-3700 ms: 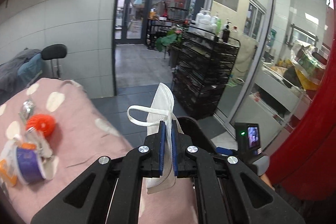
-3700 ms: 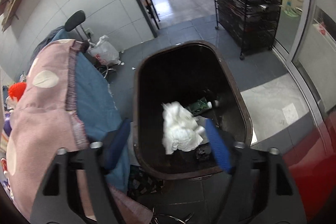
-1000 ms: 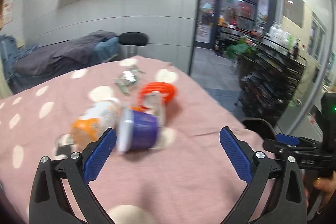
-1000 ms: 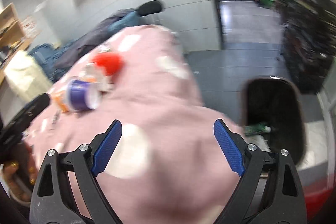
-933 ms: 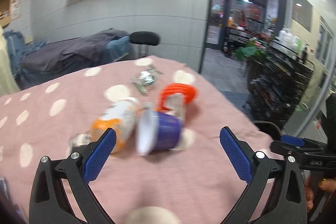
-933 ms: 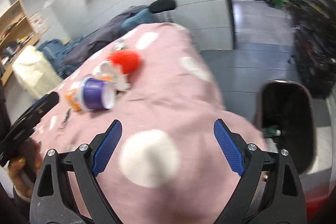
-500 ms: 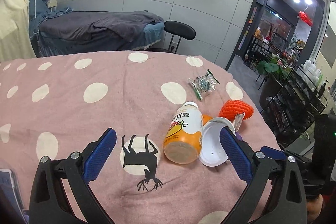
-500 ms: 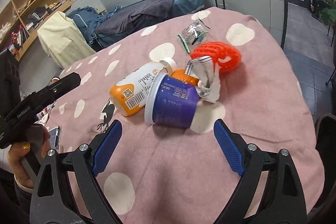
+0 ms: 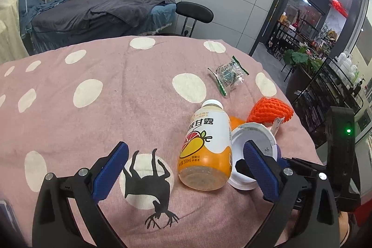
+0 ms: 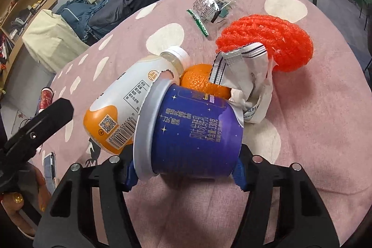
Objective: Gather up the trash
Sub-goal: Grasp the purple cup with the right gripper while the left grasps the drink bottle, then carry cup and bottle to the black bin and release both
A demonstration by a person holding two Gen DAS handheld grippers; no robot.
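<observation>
The right gripper [image 10: 184, 172] has its fingers on either side of the cup [image 10: 193, 129]; whether they grip it, I cannot tell. The left gripper [image 9: 184, 169] gapes wide, the bottle [image 9: 205, 145] lying between its fingers.

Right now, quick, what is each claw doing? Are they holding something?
Left gripper: open and empty, hovering over the juice bottle.
Right gripper: fingers on both sides of the purple cup, which lies on its side; a firm grip cannot be told.

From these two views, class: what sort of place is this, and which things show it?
Probably a massage or beauty parlour: a covered treatment bed with a stool by the wall, a shelf of supplies, and a glass door to a shopfront.
</observation>
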